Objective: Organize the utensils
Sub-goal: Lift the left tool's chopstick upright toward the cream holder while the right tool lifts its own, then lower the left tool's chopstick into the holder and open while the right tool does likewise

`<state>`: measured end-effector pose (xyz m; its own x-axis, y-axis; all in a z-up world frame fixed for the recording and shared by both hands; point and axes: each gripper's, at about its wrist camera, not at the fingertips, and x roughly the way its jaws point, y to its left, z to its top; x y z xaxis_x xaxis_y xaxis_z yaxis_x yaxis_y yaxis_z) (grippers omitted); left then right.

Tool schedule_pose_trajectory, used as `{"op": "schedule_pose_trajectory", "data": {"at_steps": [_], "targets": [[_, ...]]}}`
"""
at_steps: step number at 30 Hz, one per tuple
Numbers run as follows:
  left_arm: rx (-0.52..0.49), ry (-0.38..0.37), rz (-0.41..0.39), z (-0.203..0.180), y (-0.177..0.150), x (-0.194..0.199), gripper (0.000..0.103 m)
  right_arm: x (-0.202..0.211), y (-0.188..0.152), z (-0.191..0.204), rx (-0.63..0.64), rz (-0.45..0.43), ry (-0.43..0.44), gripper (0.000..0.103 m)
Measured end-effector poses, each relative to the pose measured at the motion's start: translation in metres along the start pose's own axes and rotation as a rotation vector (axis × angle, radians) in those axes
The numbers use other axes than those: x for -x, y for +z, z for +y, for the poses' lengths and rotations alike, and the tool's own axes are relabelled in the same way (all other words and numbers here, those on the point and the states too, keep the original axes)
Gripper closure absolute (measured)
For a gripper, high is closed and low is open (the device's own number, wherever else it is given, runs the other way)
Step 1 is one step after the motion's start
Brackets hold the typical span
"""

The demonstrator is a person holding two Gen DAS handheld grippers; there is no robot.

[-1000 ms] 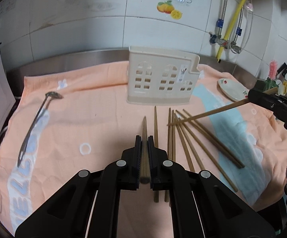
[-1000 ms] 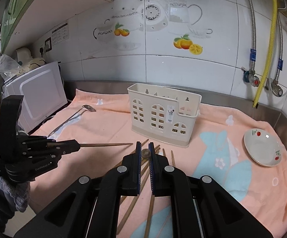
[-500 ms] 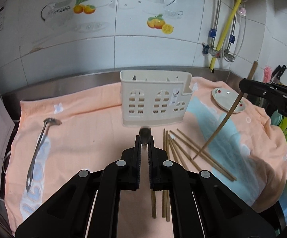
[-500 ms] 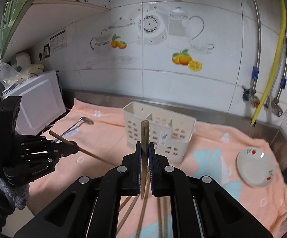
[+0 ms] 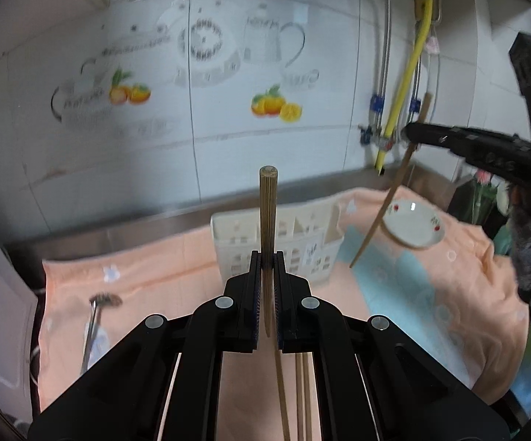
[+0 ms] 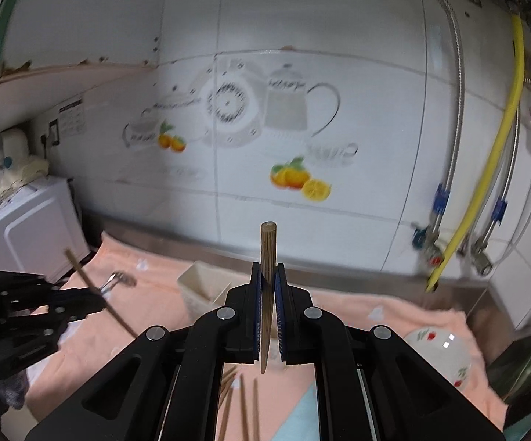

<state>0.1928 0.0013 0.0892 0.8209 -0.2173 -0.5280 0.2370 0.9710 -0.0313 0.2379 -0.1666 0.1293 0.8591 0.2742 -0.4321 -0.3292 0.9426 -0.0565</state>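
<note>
Left gripper (image 5: pixel 267 268) was clenched on 1 wooden chopstick (image 5: pixel 268 217), which stood nearly upright between the pads, its blunt end above them and its thin end hanging below. Right gripper (image 6: pixel 268 279) likewise pinched a second chopstick (image 6: pixel 267 257) held upright; seen from the left wrist, that stick slanted down from the jaws over the towel beside the saucer.

Orange towel (image 5: pixel 430 294): covered the steel counter, with a pale-blue printed patch at the right.

Utensil caddy (image 5: pixel 302 235): a cream plastic holder with window cut-outs and open top compartments, standing on the towel near the back wall, directly beyond the left gripper.

Saucer (image 5: pixel 412 226): white with red fruit print, resting on the towel to the right of the caddy.

Ladle (image 5: pixel 94 327): metal, lying on the left part of the towel, well apart from the caddy.

Loose chopsticks (image 6: pixel 243 404): several lay on the towel below both grippers, not yet collected.

Step in hand, as judged: transport, with 1 stick per gripper raised clear of the towel and neither yet over a compartment. The next move would call for carrying each stick above the caddy's open top, thin end downward, aligning it with 1 compartment, then lowering before release. Motion blur obscured which compartment lay nearest to either stick.
</note>
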Motion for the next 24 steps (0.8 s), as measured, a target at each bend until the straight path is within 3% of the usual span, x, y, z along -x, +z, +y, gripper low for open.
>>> {"op": "schedule_pose_trajectory", "data": {"at_steps": [8, 14, 20, 24], "targets": [[-0.029, 0.007, -0.091, -0.005, 0.050, 0.010, 0.098, -0.023, 0.031, -0.015, -0.027, -0.043, -0.040, 0.096], [-0.038, 0.017, -0.150, -0.005, 0.079, 0.010, 0.098, -0.051, 0.027, -0.017, -0.033, -0.005, -0.051, 0.096], [-0.030, 0.069, -0.189, 0.003, 0.085, -0.007, 0.098, -0.073, 0.008, -0.016, -0.040, 0.044, -0.039, 0.096], [0.013, 0.081, -0.152, 0.019, 0.078, -0.035, 0.098, -0.081, -0.001, -0.016, -0.037, 0.068, -0.035, 0.096]]}}
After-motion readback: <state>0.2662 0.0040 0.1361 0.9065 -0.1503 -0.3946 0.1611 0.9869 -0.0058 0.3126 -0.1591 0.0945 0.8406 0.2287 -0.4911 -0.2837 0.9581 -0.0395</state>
